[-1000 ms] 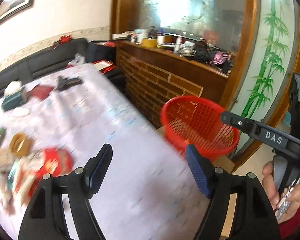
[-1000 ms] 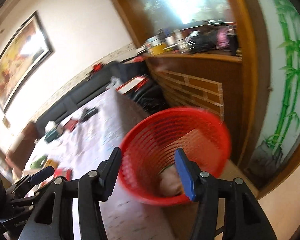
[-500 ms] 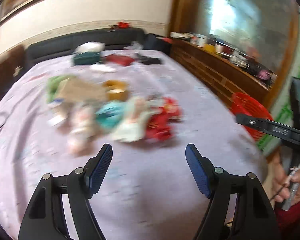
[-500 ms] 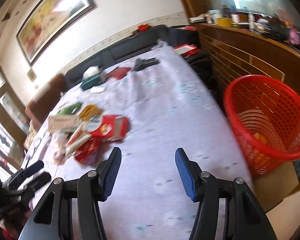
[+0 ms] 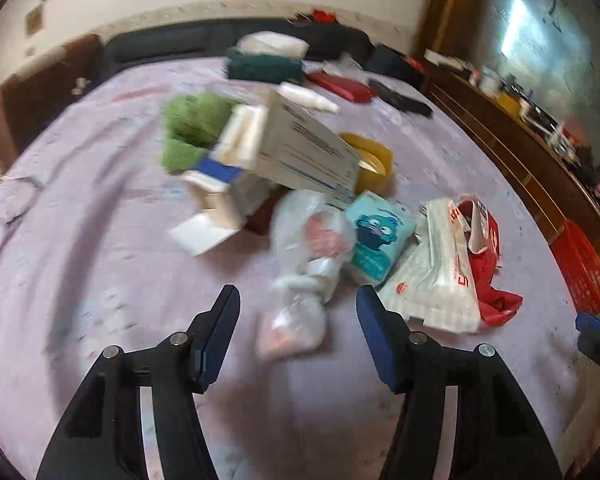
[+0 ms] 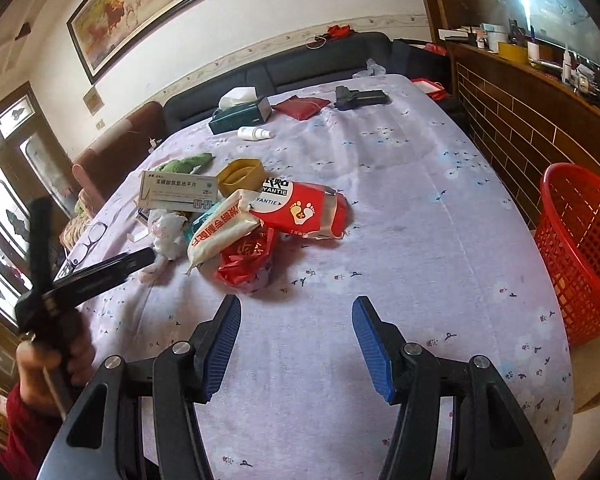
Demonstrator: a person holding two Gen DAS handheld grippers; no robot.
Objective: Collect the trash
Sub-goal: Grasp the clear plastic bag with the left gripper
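On the table [image 6: 420,240], under a lilac flowered cloth, the trash sits in one loose heap toward the left half. From the right wrist view you get a white medicine box [image 6: 178,192] at the back, a yellow tape roll [image 6: 240,176] just beside it, a red foot-patch pack [image 6: 300,210] lying flat, a white wipes pack [image 6: 220,232] leaning across it, and a crumpled red bag [image 6: 246,262] at the front edge of the heap. A knotted clear bag [image 5: 308,256] lies on the heap's near-left side.

The left gripper [image 5: 296,312] hangs right over that clear bag. Its jaws are closing, with the bag's lower end between them, but the pads aren't pressing it yet, so nothing's grabbed. The view is blurry there, fair warning.

The right gripper [image 6: 296,328] is parted and empty over bare cloth, near the red bag but not touching it.

The red basket [image 6: 580,248] stands off the table's right edge, well apart from the heap. Further back there's a tissue box [image 6: 240,114], a small white bottle [image 6: 254,133] and a green cloth [image 6: 184,164].
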